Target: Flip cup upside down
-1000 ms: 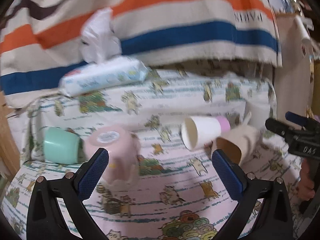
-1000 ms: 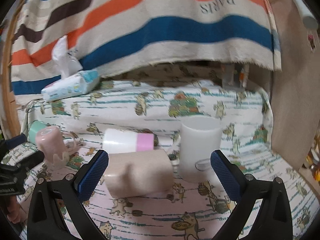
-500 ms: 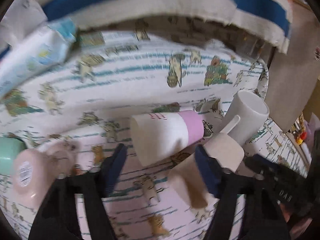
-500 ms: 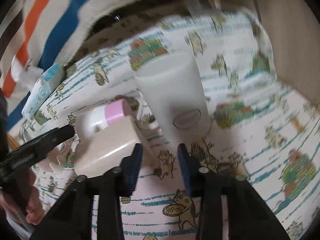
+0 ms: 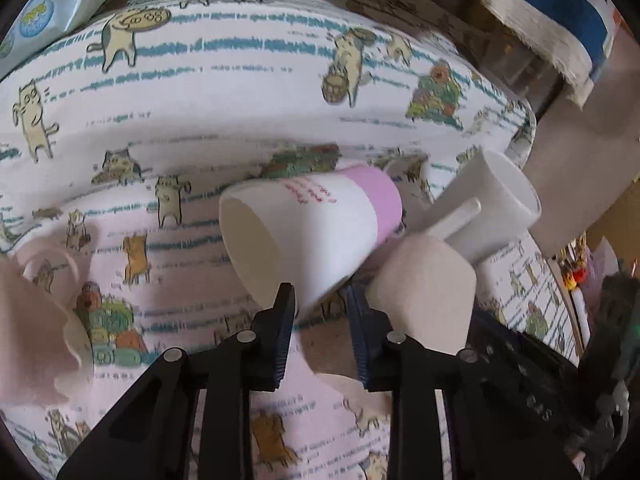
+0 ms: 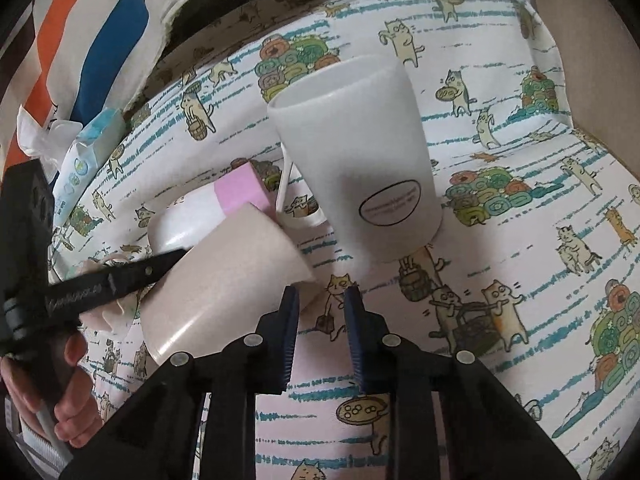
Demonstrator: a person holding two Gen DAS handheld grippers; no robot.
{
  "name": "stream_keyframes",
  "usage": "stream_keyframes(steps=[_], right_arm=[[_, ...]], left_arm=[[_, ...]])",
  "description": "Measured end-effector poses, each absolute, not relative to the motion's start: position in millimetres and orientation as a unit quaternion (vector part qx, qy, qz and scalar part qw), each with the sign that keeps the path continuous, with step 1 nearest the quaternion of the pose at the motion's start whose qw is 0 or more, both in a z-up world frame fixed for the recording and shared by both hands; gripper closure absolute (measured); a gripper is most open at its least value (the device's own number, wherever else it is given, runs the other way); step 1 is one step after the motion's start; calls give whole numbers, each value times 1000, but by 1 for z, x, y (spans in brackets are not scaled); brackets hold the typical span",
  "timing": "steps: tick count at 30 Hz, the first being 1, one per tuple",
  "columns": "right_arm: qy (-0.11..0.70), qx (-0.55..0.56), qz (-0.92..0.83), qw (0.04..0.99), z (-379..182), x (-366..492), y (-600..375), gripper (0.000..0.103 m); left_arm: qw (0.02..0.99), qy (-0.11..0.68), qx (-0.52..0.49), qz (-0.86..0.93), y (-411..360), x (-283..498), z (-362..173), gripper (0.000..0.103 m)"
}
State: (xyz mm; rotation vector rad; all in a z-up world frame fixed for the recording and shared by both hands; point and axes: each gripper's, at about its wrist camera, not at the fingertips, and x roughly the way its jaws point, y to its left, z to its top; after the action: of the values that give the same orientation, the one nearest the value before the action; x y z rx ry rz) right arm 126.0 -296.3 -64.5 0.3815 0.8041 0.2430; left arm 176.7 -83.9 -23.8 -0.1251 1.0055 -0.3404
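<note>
A white cup with a pink base band (image 5: 312, 236) lies on its side, mouth toward the left wrist camera. My left gripper (image 5: 320, 300) has its fingers closed on the lower rim wall of this cup. A beige cup (image 5: 424, 284) lies on its side beside it; in the right wrist view the beige cup (image 6: 224, 280) is at left. My right gripper (image 6: 320, 300) is nearly shut on the beige cup's rim edge. A tall white mug (image 6: 360, 156) stands upright behind.
A cat-print cloth (image 6: 520, 200) covers the surface. A pink cup (image 5: 36, 320) stands upside down at left. A wet-wipe pack (image 5: 60, 0) lies at the back left. A striped cloth (image 6: 100, 20) hangs behind. A brown wall (image 5: 580, 140) is on the right.
Both grippers moved forward and down toward the cups and closed from wide open. The left now pinches the white and pink cup's rim; the right pinches the beige cup's edge.
</note>
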Motion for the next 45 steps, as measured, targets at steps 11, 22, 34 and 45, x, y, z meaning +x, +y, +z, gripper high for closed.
stream_keyframes(steps=[11,22,34,45], right_arm=[[384,157,174,893,-62,124,-275,84],[366,109,285,879,-55,106,-239,85],[365,81,298,878,-58,97,-230,85],[308,58,216,925,-44,90,-246,59]], left_arm=[[865,481,2,-141,-82,120,-17,87],[871,477,-27,-113,-39,84,-21,93],[879,468,-15,-95,-26,75,-13,91],[890,448,-23,-78,-31,91,13,55]])
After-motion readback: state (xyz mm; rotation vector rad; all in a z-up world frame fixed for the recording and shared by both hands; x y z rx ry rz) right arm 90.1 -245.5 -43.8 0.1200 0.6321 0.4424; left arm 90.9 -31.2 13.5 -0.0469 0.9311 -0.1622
